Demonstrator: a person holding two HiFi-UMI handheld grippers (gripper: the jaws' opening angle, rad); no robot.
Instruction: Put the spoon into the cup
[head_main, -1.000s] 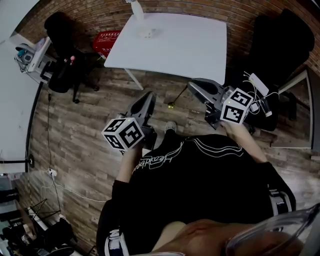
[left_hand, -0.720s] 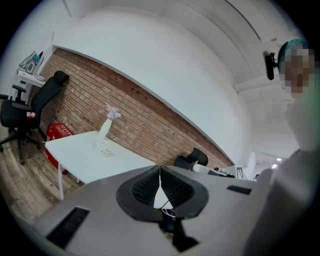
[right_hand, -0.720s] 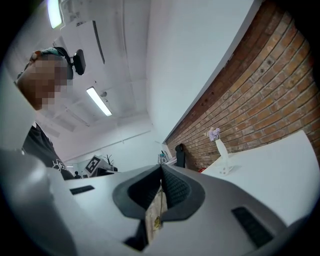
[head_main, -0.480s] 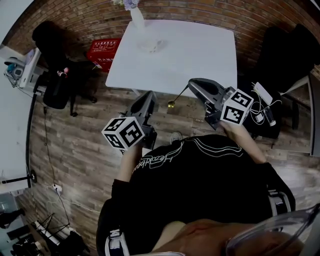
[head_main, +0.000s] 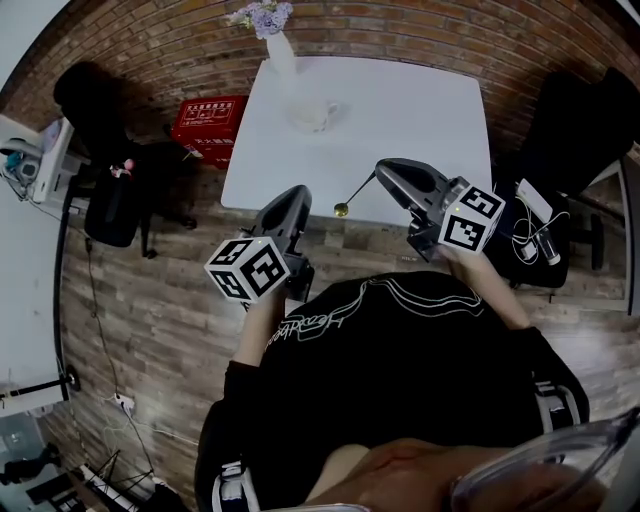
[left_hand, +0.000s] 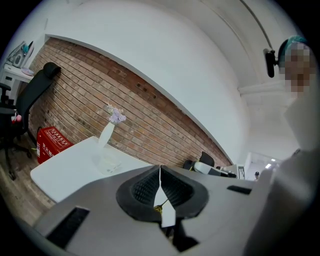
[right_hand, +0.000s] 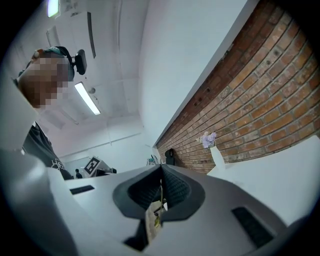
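Shiny metal spoon (head_main: 342, 210), smooth matt table (head_main: 400, 110), rough brick wall (head_main: 400, 30).

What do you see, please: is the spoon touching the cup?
Apart. The head view shows bare table between the cup and the spoon in the right gripper.

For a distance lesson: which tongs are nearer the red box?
Left. The left tongs are just right of the red box; the right tongs are farther right, by the table edge.

one table (head_main: 420, 120), one vase (head_main: 281, 55), one cup (head_main: 318, 113), one spoon (head_main: 357, 193), one left claw (head_main: 296, 194), one right claw (head_main: 384, 169).
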